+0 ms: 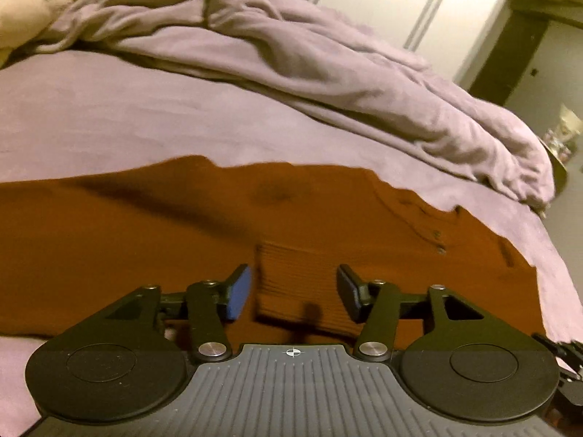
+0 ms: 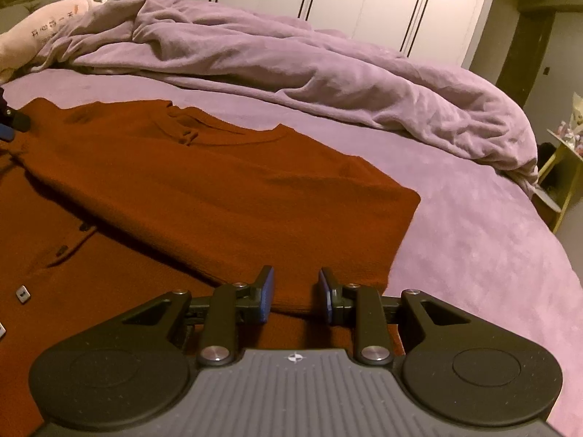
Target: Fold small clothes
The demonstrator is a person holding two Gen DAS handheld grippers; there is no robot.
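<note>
Left tool (image 1: 293,291) wide over ribbed cuff (image 1: 291,284), right tool (image 2: 296,296) narrow, empty, rust knit cardigan (image 2: 218,182), plush lilac sheet (image 2: 473,247)

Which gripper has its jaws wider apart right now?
The left gripper: its jaws stand wide, either side of the ribbed cuff without pressing it. The right gripper shows a narrower gap over the sweater.

light: dim, warm indoor | shadows: soft | blur: left view smeared | edges: fisheye-bent, corners dark
</note>
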